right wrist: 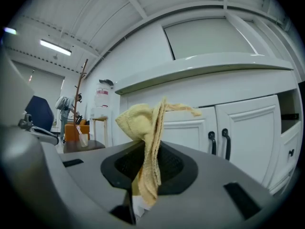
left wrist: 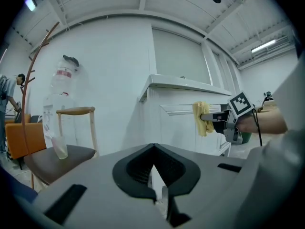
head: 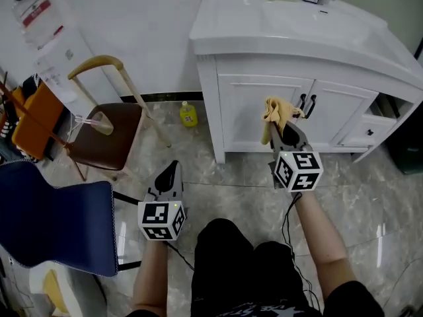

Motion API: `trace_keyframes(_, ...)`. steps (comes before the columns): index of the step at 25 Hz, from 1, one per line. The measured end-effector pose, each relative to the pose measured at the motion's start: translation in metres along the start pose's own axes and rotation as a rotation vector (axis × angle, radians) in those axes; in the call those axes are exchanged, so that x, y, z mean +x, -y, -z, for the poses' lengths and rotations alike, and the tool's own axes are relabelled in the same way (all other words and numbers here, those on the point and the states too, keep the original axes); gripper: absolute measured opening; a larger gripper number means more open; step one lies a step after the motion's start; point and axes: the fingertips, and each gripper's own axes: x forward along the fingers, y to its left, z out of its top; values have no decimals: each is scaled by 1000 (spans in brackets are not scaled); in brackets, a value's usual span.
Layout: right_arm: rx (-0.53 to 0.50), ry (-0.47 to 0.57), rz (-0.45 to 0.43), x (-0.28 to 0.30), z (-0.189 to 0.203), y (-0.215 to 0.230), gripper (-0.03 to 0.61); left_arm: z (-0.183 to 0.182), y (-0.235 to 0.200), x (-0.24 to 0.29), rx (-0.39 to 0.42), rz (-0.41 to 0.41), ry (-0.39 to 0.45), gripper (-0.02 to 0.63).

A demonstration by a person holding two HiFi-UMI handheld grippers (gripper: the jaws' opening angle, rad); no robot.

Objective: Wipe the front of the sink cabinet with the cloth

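Observation:
A white sink cabinet point(head: 264, 111) stands ahead with two panelled doors and black handles point(head: 307, 104). My right gripper point(head: 284, 125) is shut on a yellow cloth point(head: 276, 113), holding it just in front of the left door, close to the handles. In the right gripper view the cloth point(right wrist: 147, 147) hangs pinched between the jaws, with the doors point(right wrist: 248, 132) behind it. My left gripper point(head: 170, 172) hangs low over the floor, left of the cabinet, shut with nothing in it. In the left gripper view the cabinet point(left wrist: 176, 123) and the cloth point(left wrist: 201, 118) show at the right.
A wooden chair point(head: 106, 127) with a plastic cup point(head: 99, 122) on its seat stands to the left. A yellow bottle point(head: 188, 114) sits on the floor by the wall. A blue chair point(head: 56, 216) is at the near left. An open drawer point(head: 373, 127) juts out at the cabinet's right.

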Motion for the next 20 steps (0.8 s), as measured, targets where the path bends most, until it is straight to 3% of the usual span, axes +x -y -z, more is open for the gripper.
trace_keyframes(6,-31,28,-92,46,-13,-31,83,-6,-8,15,-11,6,68,14)
trace_keyframes(13,-75,27,-223,101,-27,-82,83,-17,-9,32,-18,-19,67,14)
trace_keyframes(20,-69,1,-245,135,-30,-95,83,-41,-6,47,-15,-41,85,14)
